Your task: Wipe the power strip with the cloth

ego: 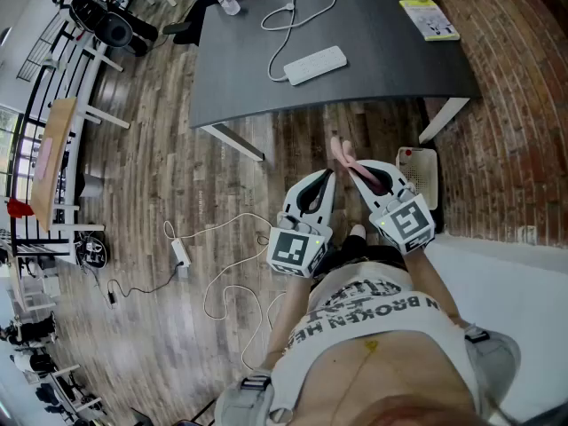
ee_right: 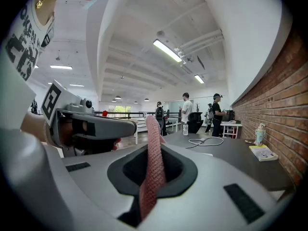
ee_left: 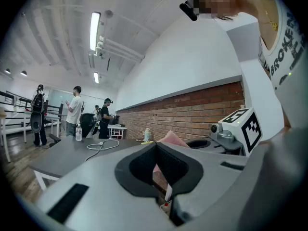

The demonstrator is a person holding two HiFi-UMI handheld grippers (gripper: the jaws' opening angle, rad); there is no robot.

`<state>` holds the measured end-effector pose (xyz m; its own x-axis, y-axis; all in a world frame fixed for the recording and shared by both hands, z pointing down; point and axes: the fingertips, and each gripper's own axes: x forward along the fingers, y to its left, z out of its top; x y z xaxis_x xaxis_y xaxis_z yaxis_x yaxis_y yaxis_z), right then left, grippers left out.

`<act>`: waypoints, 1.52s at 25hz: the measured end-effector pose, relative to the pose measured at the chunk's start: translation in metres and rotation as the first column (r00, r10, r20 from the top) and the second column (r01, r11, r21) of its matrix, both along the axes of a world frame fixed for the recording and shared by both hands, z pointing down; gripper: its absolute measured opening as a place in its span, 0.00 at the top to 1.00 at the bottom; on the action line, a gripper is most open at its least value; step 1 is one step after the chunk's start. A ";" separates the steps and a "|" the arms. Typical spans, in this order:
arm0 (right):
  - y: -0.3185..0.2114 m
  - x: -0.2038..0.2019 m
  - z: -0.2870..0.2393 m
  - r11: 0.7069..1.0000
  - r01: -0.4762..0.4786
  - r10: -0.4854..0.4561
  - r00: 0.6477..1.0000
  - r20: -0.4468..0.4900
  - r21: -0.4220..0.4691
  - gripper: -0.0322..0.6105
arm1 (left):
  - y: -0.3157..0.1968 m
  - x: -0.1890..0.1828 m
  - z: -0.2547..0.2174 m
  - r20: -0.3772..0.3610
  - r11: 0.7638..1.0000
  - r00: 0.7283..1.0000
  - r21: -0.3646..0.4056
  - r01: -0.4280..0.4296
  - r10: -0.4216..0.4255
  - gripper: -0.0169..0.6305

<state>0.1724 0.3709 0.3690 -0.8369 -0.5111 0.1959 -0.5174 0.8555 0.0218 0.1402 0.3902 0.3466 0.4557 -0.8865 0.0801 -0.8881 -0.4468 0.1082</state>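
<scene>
Printed shirt (ego: 373, 318) fills the bottom of the head view, with both grippers held side by side just beyond it, over the wood floor and short of the table (ego: 399, 60). On the left, the left gripper (ego: 327, 177) has its jaws shut on nothing; its own view (ee_left: 155, 146) shows the dark pads meeting. Beside it, the right gripper (ego: 351, 170) pinches the pink cloth (ego: 340, 152), which its own view shows as a strip standing up between the closed jaws (ee_right: 153, 150).

Only the head view shows the strip (ego: 315, 64) plainly: flat near the table's front edge, well apart from both grippers, its cable (ego: 297, 11) looping toward the far edge. In the right gripper view a pale sliver (ee_right: 205, 154) under the cable may be it. Both gripper views show people standing beyond the table's far edge, whom the head view misses.
</scene>
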 end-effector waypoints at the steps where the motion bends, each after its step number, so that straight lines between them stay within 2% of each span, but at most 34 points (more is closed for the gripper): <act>1: -0.001 0.001 0.000 1.000 0.003 -0.003 1.000 0.006 0.000 0.92 | -0.001 0.001 0.000 -0.004 1.000 1.000 -0.001 0.000 0.000 0.96; 9: -0.019 0.009 0.005 1.000 -0.009 0.009 1.000 0.029 -0.018 0.92 | -0.016 -0.003 0.006 -0.028 1.000 0.999 -0.020 0.015 -0.016 0.96; 19: -0.075 -0.011 0.021 0.998 -0.047 0.047 0.999 0.005 -0.049 0.92 | -0.076 -0.041 0.021 -0.035 0.999 0.999 -0.042 0.025 -0.026 0.96; 30: -0.205 -0.093 0.020 0.995 -0.097 0.097 0.995 -0.014 -0.025 0.92 | -0.205 -0.116 0.028 -0.038 0.997 0.997 -0.037 -0.068 0.067 0.96; 38: -0.269 -0.153 0.035 0.994 -0.097 0.095 0.994 -0.044 -0.055 0.92 | -0.267 -0.165 0.046 -0.016 0.993 0.996 -0.073 -0.092 0.091 0.96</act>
